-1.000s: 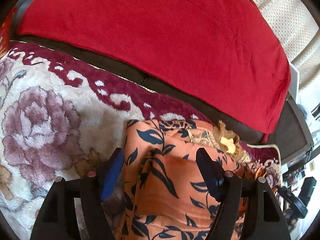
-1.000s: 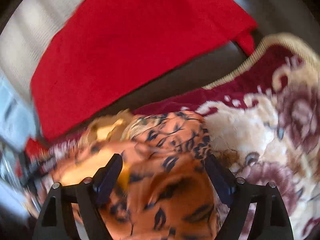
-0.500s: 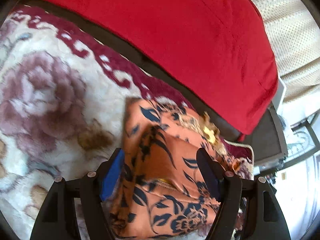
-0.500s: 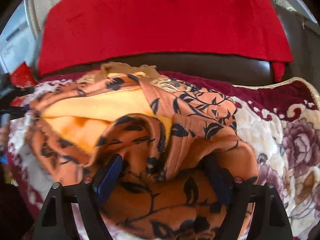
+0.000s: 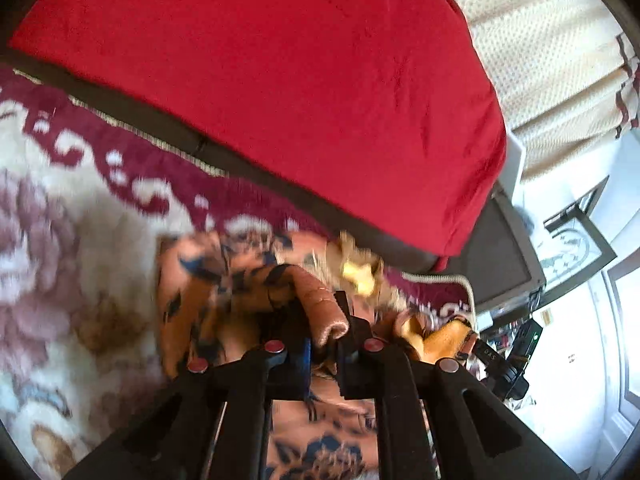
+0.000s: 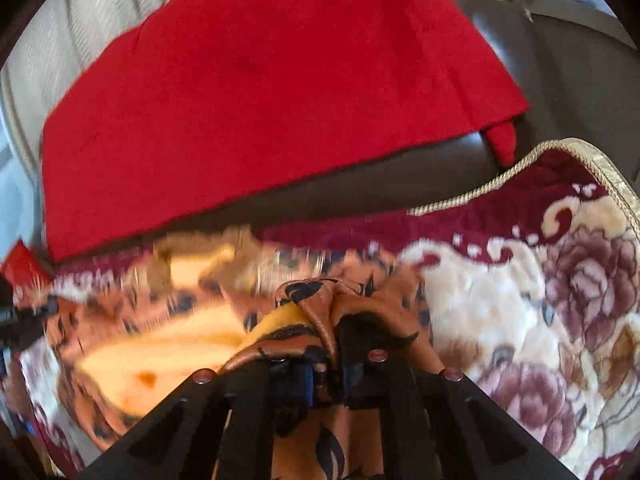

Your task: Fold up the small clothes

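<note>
An orange garment with dark blue leaf print (image 5: 200,292) and a yellow lining lies on a floral blanket (image 5: 60,240). My left gripper (image 5: 324,320) is shut on a rolled edge of the garment, which bulges up between the jaws. In the right wrist view the same garment (image 6: 160,344) spreads to the left with its yellow inside showing. My right gripper (image 6: 330,336) is shut on a bunched fold of it. Both fingertips are buried in the cloth.
A red cloth (image 5: 300,80) covers the dark sofa back (image 6: 360,184) beyond the blanket. The cream and maroon blanket (image 6: 540,300) extends right, with a corded edge. A cream curtain (image 5: 540,60) and furniture stand at far right.
Both grippers have closed from wide open onto folds of the orange garment. The cloth has bunched up between the jaws, and the views have shifted slightly.
</note>
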A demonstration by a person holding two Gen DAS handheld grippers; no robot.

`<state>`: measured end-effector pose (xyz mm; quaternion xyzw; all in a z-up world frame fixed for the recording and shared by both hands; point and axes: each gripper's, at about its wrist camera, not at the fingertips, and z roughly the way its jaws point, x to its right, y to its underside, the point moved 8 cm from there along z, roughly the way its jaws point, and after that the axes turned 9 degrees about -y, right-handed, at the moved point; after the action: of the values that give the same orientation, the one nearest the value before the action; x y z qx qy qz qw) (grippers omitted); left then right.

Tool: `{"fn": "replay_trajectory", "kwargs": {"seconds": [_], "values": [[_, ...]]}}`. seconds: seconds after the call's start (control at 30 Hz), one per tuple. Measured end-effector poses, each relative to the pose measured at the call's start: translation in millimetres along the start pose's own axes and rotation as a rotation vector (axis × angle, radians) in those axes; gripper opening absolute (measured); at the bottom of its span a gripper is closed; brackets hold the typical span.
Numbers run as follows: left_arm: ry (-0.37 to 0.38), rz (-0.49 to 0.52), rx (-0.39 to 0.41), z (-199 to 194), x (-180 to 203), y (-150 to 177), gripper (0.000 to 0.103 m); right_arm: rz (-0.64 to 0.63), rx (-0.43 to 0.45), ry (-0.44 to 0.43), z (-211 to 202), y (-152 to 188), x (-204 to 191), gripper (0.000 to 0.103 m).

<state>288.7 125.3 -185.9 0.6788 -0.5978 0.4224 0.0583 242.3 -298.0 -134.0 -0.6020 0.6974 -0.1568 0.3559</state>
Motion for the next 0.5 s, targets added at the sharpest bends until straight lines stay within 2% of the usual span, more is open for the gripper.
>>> {"fn": "replay_trajectory", "kwargs": {"seconds": [0.13,0.3,0.4,0.5], "values": [[-0.004,-0.09,0.03,11.3,-15.3,-23.0,0.009,0.096,0.015,-0.022,22.6,-27.5,15.7,0.009],[-0.021,-0.193,0.054,38.1,-41.1,-41.7,0.009,0.28,-0.003,-0.087,61.1,-38.8,45.2,0.009],[-0.054,-0.217,0.06,53.1,-49.9,-43.5,0.009,0.389,-0.046,-0.121,84.1,-33.7,61.8,0.012],[-0.099,-0.21,0.062,58.2,-54.4,-40.1,0.01,0.396,-0.053,-0.144,88.0,-30.5,64.9,0.014]]}}
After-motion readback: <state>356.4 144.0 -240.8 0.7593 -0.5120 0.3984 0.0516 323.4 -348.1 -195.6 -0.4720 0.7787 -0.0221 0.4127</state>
